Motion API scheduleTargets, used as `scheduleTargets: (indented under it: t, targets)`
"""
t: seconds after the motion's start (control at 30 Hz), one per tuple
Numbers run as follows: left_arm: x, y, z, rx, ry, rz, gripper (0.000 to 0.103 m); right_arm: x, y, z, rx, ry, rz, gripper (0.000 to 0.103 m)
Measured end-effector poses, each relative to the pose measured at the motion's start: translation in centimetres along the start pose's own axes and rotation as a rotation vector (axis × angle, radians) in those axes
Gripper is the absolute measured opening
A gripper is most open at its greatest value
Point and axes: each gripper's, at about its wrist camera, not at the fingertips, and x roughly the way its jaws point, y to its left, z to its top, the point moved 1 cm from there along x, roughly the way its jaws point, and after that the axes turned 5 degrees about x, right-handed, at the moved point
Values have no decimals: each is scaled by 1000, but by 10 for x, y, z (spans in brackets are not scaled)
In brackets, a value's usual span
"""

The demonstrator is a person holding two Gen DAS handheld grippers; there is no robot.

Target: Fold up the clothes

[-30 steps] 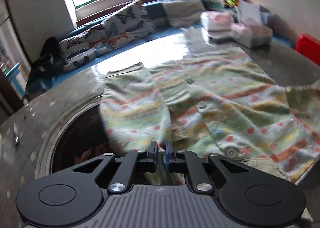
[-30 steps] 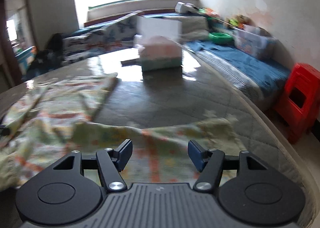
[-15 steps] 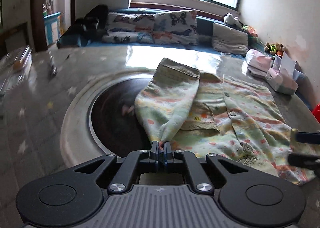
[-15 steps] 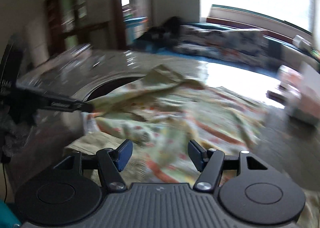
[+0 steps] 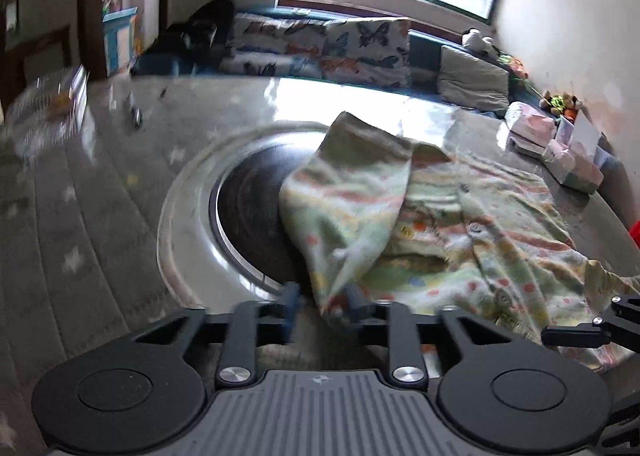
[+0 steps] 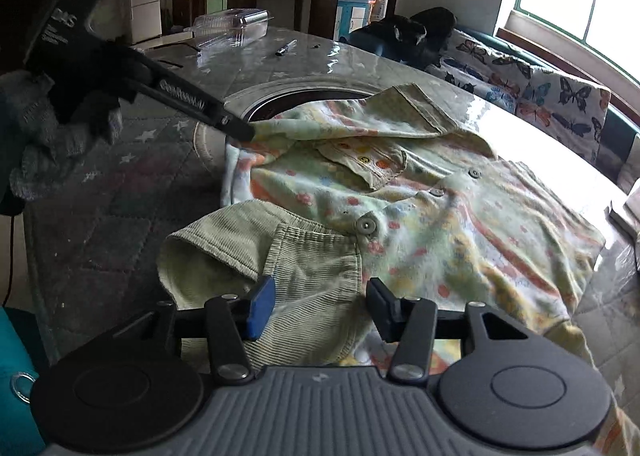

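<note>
Black two-finger right gripper (image 6: pixel 320 306), blue pads, ribbed grey base, silver screws; black left gripper (image 5: pixel 320 306); grey knit glove (image 6: pixel 44 144).

blur: shirt (image 5: pixel 360 208) sleeve, left view | cut off: shirt hem, right view bottom-right edge

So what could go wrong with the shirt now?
1. The left gripper is opening with the folded sleeve between its fingers; the sleeve could slide back off the shirt.
2. That sleeve lies partly over the table's dark round inset, so it might sag there.
3. The right gripper, closing over the corduroy collar, may bunch it.
</note>
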Motion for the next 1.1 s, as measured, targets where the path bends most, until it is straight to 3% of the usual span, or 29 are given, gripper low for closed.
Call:
scheduleTargets:
  t: [0.13,0.43,0.57,0.8,0.87,0.93,1.1]
  targets:
    - [1,-16,25,84,-48,-17,43,4,-3,2,15,2,13,51]
    - [96,-71,86,235,-35,-12,37,6,-9,2,47,9,40,52]
    - [138,-87,98,272,-12,10,37,7,-11,1,60,11,52,52]
    - [175,-96,100,313,19,52,37,9,-16,0,83,9,68,54]
    - [177,-95,99,329,3,72,16,9,-16,1,86,8,69,54]
    - [178,-91,102,307,5,65,5,9,-16,1,86,8,68,54]
    - [151,-61,110,212,-62,100,1,8,-15,0,87,5,61,54]
